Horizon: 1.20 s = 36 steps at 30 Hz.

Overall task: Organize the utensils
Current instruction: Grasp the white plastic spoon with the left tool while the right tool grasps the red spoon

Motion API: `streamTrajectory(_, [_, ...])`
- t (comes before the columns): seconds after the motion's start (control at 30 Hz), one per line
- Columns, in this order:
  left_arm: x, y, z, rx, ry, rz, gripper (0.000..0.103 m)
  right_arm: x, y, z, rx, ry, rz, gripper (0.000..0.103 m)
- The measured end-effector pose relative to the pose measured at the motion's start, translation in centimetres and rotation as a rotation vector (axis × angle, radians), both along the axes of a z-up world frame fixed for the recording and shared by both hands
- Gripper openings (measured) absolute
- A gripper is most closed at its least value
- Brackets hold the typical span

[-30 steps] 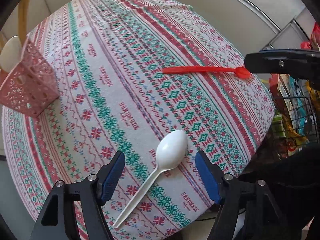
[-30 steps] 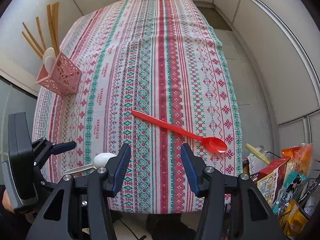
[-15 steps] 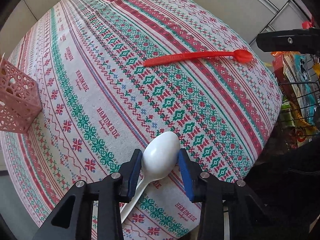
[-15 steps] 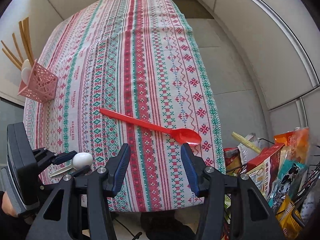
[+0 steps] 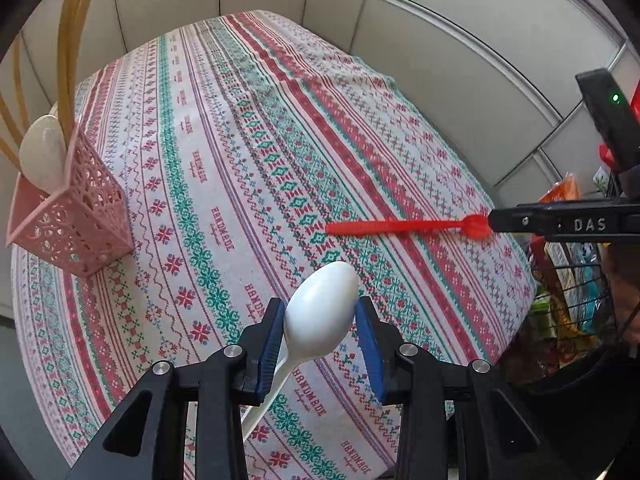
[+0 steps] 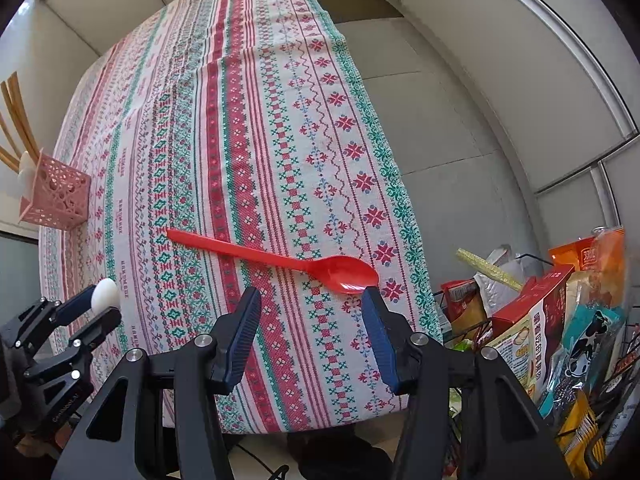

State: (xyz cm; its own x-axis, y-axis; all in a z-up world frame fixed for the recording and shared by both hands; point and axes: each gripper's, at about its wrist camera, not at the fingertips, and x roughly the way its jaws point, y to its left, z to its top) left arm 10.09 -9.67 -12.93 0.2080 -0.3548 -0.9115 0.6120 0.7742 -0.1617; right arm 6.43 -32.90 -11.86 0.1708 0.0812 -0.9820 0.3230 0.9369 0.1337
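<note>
My left gripper (image 5: 320, 320) is shut on the bowl of a white plastic spoon (image 5: 320, 312), lifted off the patterned tablecloth (image 5: 224, 168); the spoon's handle hangs down between the fingers. In the right wrist view the same left gripper (image 6: 100, 304) shows at lower left with the white spoon (image 6: 105, 293) in it. A red plastic spoon (image 6: 280, 258) lies flat near the table's right edge. My right gripper (image 6: 310, 308) stands open just in front of the red spoon's bowl, nothing between its pads. A pink lattice holder (image 5: 72, 224) stands at the left with a pale spoon and several chopsticks.
A wire basket (image 6: 540, 320) packed with snack packets and boxes stands on the floor beside the table's right edge. Grey tiled floor runs past the table's far and right sides. The pink holder (image 6: 56, 196) sits at the table's left edge.
My left gripper closed on the white spoon's bowl and lifted it off the cloth. My right gripper drifted right along the red spoon toward its bowl, still open.
</note>
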Motion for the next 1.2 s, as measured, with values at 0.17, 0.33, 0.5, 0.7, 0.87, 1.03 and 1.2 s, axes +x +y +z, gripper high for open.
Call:
streamTrajectory(0.17, [-0.2, 0.5, 1.6, -0.072, -0.049, 0.043, 0.037, 0.3, -1.4, -1.3, 0.014, 0.023, -0.050, 0.055])
streamTrajectory(0.33, [0.1, 1.0, 2.7, -0.137, -0.075, 0.082, 0.037, 0.3, -3.0, -2.7, 0.054, 0.051, -0.128, 0.050])
streamTrajectory(0.5, [0.5, 1.1, 3.3, -0.168, -0.087, 0.103, 0.037, 0.1, -4.0, -3.7, 0.109, 0.074, -0.189, 0.039])
streamTrajectory(0.7, [0.7, 0.8, 3.4, -0.181, -0.090, 0.114, 0.037, 0.0, -4.3, -5.5, 0.184, 0.112, -0.220, 0.029])
streamTrajectory(0.87, [0.8, 0.7, 3.3, -0.189, -0.086, 0.122, 0.037, -0.2, -4.9, -5.8, 0.243, 0.093, -0.270, 0.027])
streamTrajectory(1.03, [0.6, 0.5, 3.2, -0.184, -0.093, 0.119, 0.037, -0.8, -5.7, -5.5, 0.272, 0.061, -0.334, 0.027])
streamTrajectory(1.2, [0.7, 1.0, 3.6, -0.216, -0.104, 0.144, 0.037, -0.7, -6.3, -5.6, 0.274, 0.030, -0.357, 0.027])
